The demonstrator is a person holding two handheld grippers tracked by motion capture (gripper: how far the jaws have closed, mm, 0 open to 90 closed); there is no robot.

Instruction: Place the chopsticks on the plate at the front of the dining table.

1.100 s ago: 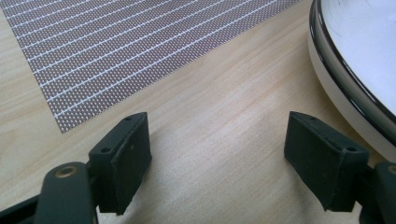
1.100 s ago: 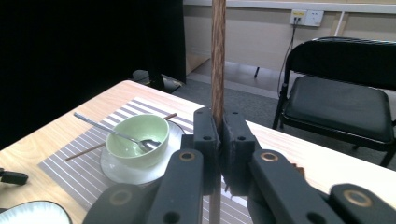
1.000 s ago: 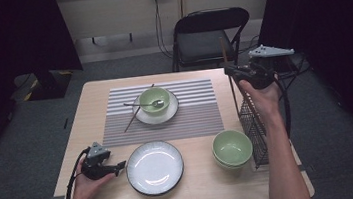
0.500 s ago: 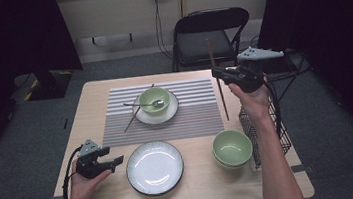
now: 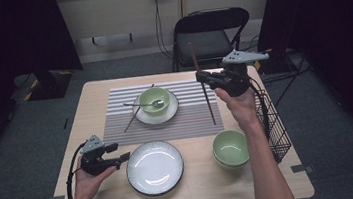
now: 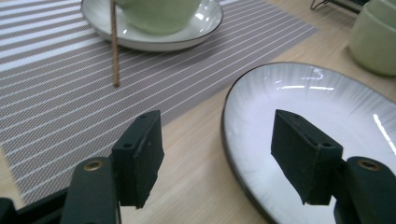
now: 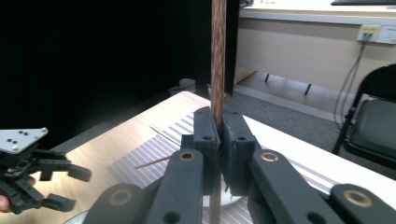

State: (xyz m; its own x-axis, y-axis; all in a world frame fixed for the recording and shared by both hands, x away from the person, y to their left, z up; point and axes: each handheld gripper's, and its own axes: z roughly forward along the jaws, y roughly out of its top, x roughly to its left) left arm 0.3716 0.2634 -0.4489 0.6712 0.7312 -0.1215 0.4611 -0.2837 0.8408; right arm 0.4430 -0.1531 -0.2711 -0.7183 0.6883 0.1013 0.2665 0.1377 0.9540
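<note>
You hold right gripper [image 5: 203,77] clenched on dark wooden chopstick [image 5: 206,98], upright over striped placemat [image 5: 191,113], for laying down. Left gripper [image 5: 125,157] jaws, empty, have just been closing beside white round plate [image 5: 155,167].

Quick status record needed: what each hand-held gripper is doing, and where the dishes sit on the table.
right hand-held gripper: shut on chopstick, above the placemat
left hand-held gripper: open, jaws just been closing, nothing between, beside empty plate
bowl with spoon: on saucer, on placemat
stacked green bowls: right of plate
wire basket: table's right edge
</note>
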